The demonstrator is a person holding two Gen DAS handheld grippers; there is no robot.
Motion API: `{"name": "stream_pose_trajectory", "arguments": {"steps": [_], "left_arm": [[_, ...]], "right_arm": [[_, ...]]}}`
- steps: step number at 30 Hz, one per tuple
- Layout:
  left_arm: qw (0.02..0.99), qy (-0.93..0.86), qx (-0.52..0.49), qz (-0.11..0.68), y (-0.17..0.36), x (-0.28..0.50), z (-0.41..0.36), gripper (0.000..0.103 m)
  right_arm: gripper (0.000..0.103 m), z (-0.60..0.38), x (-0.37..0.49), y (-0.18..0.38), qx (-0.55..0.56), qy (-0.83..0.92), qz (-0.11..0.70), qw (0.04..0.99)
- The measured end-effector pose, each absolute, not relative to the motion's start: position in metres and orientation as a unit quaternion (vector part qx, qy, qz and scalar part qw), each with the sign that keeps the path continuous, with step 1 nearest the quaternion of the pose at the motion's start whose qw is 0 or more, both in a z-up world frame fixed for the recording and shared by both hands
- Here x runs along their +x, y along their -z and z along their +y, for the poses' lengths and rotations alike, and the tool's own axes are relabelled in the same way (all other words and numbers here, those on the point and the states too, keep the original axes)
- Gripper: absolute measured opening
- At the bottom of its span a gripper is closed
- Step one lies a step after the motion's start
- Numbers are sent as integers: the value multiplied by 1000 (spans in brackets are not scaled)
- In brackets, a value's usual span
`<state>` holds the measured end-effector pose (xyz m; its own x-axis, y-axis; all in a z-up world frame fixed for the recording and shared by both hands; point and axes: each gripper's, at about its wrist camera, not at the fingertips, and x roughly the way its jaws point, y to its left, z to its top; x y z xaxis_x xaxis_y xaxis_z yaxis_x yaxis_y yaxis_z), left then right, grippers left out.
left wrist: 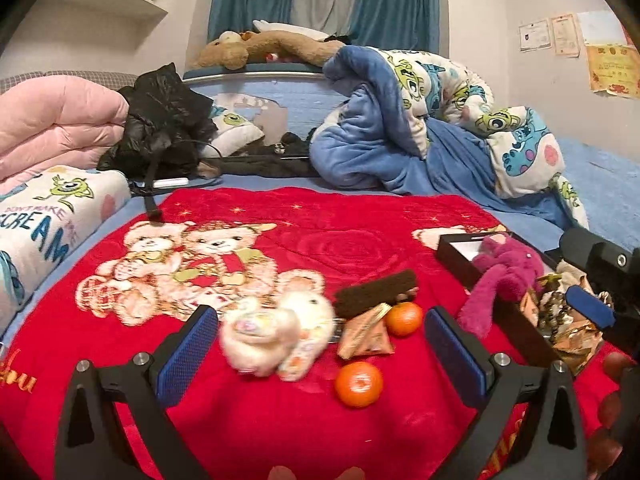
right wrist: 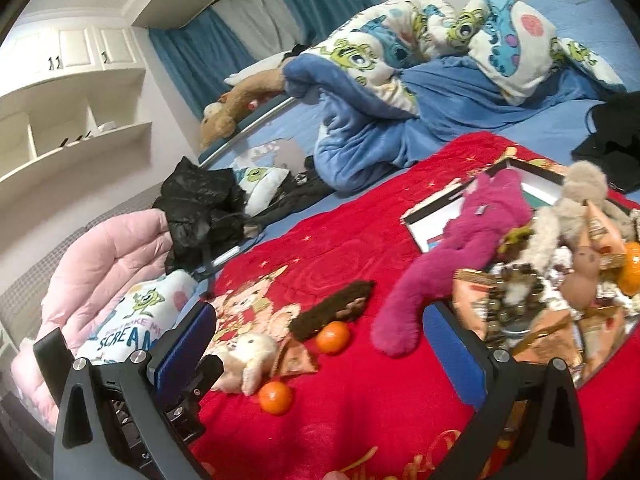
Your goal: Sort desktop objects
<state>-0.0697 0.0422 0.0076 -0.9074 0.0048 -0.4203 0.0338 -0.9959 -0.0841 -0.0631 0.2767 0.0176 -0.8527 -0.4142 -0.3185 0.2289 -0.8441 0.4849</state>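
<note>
Red fleece blanket covers the bed under both my claws: my left claw gapes wide and empty, the cream plush toy lying between its blue pads (touching neither). Two oranges and a snack packet lie at its two o'clock. My right claw is spread wide too, gripping nothing, with the black box of sorted things and the magenta plush at two o'clock.

Left tongs hover spread over the blanket: plush toy between the fingers. Two oranges lie right of it, box beyond the right finger.
</note>
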Motion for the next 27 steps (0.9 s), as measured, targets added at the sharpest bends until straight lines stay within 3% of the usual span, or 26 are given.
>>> {"name": "stream_pose_trajectory", "arguments": {"steps": [27], "left_arm": [[31, 971, 233, 37, 8, -85, -17, 103]], "right_arm": [[103, 188, -95, -1, 243, 943, -115, 196]]}}
